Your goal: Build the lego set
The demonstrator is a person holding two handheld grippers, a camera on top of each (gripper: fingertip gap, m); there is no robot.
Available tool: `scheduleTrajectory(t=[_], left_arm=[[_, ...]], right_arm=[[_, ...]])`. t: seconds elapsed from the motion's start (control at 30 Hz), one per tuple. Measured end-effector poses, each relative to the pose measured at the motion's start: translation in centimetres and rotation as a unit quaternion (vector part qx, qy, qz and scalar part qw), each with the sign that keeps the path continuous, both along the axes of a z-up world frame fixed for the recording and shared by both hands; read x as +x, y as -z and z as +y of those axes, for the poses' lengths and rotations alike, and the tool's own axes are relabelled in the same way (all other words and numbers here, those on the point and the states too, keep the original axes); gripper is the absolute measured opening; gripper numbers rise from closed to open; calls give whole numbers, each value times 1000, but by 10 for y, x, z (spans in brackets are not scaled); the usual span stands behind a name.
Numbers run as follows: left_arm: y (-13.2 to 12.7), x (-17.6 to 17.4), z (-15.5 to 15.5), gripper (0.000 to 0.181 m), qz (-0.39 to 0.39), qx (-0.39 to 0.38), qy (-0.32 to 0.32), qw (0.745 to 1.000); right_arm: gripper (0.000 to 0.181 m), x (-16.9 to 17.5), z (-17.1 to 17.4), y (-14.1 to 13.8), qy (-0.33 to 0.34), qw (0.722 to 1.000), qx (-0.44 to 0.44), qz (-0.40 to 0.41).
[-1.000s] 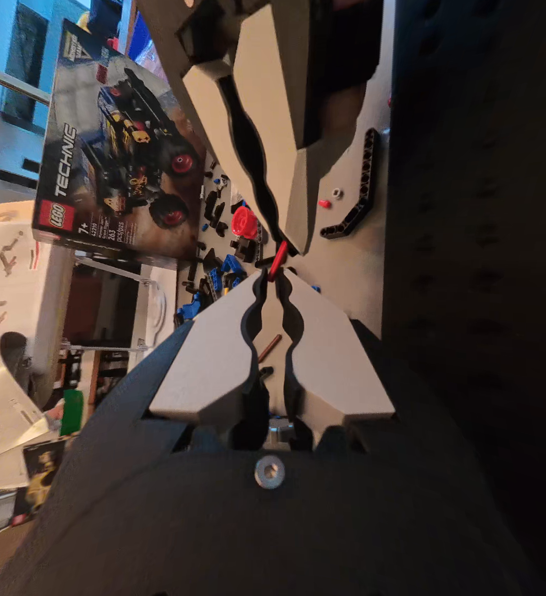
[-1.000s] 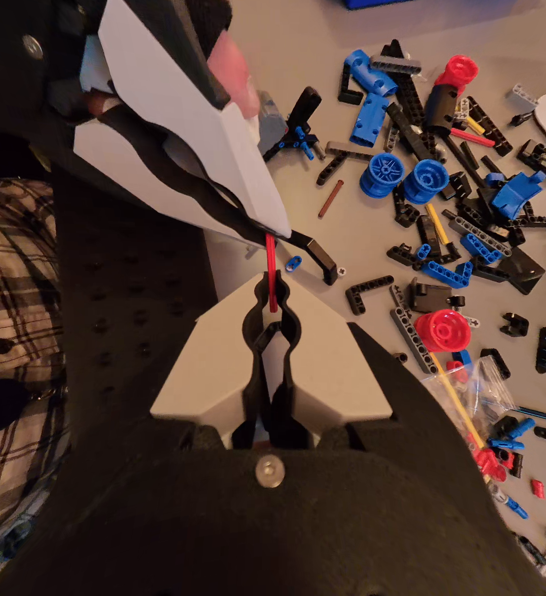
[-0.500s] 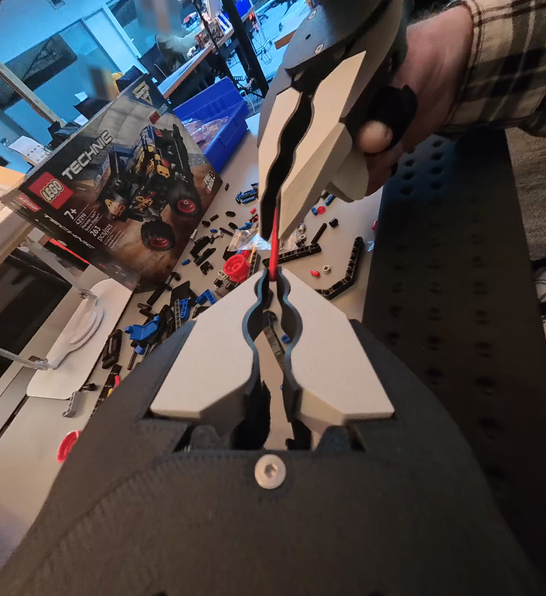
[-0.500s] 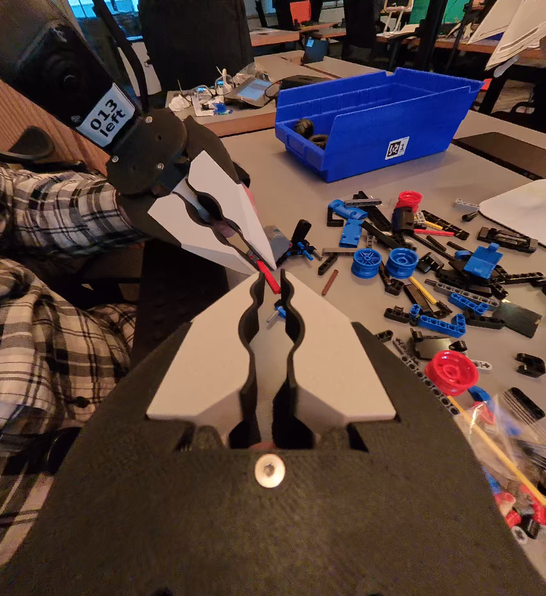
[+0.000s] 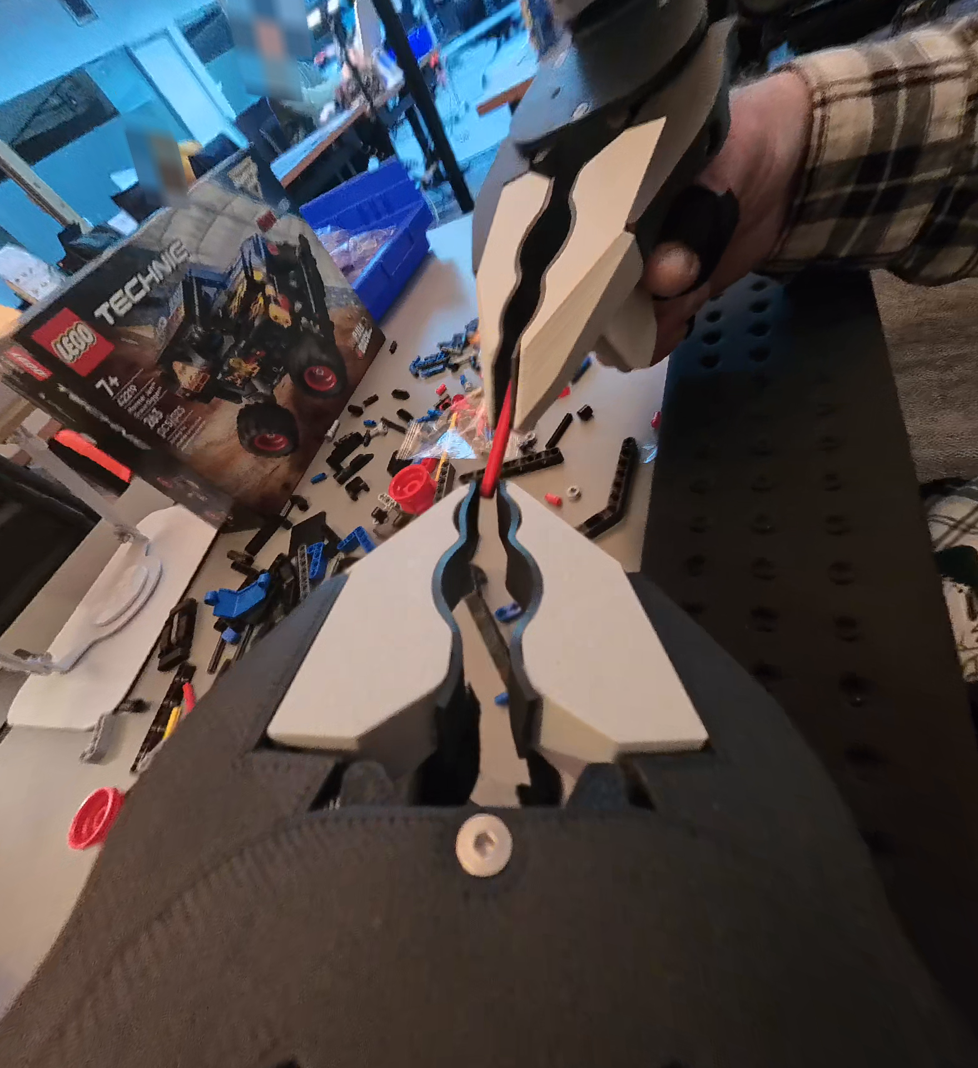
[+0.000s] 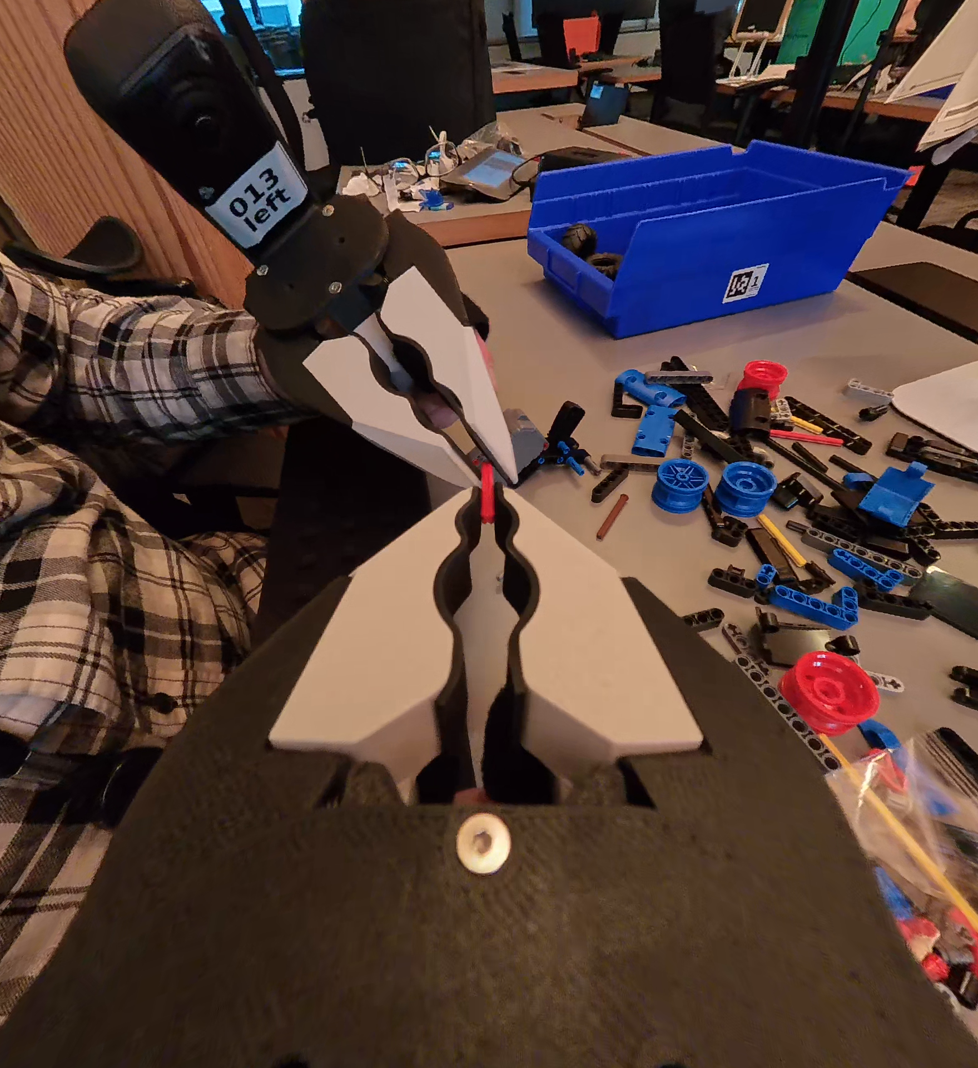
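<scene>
While both grippers meet tip to tip above the near edge of the grey table (image 6: 677,358), a thin red rod (image 5: 496,448) spans between them: the left gripper (image 5: 487,491) pinches its lower end with fingers nearly closed, and the right gripper (image 6: 487,501) clamps the other end the same way. Behind them, a blue bin (image 6: 700,231) sits on the table with black tyres (image 6: 590,248) in its near compartment. Loose black, blue and red pieces lie scattered beside it, among them two blue wheel hubs (image 6: 711,485) and a red wheel hub (image 6: 830,690). At the right edge a clear plastic bag (image 6: 948,855) holds a yellow rod and small red and blue bits. A printed set box (image 5: 186,370) stands farther left
</scene>
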State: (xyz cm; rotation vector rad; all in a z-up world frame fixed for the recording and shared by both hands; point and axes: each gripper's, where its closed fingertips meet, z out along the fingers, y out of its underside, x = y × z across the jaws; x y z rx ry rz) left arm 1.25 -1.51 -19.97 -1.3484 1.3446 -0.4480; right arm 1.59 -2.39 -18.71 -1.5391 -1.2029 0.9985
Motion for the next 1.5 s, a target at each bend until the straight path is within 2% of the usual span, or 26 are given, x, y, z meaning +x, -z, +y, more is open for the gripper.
scheduleTrajectory(t=[0.07,0.13,0.23,0.3,0.4,0.5,0.6,0.67,0.73,0.83,0.97,1.07,1.2,1.33,1.5], left_arm=[[8,-8,6,25,37,-11,-22,999],[24,-17,5,32,83,-53,-33,995],[53,-30,4,33,162,-99,-64,980],[59,-34,15,28,190,-75,-97,974],[54,-26,24,31,194,-107,-99,970],[60,-19,32,33,241,-155,-87,954],[79,-19,39,24,297,-209,-76,929],[85,-19,44,8,315,-217,-80,920],[85,-17,42,5,321,-234,-72,915],[75,-12,45,5,275,-247,-75,926],[40,-6,54,5,124,-283,-85,947],[-3,0,62,5,-41,-302,-72,950],[-35,3,65,5,-158,-308,-53,937],[-46,9,66,6,-190,-278,-51,940],[-56,13,68,6,-229,-259,-51,937]], right_arm=[[1,3,5,0,13,1000,-1,0],[1,8,8,1,21,1000,-1,0],[1,11,12,10,33,999,6,-19],[2,11,13,13,34,999,9,-22],[1,11,15,19,40,998,17,-36],[2,13,15,21,41,998,18,-41],[2,15,15,22,43,998,18,-39],[2,16,16,23,46,998,21,-41],[2,18,16,24,48,998,24,-42],[2,20,17,21,52,997,30,-39],[2,23,19,16,63,996,45,-47],[2,23,24,15,85,992,60,-66],[2,23,34,1,125,988,71,-58],[1,22,41,-20,153,984,87,-34],[1,20,49,-23,180,977,103,-52]])
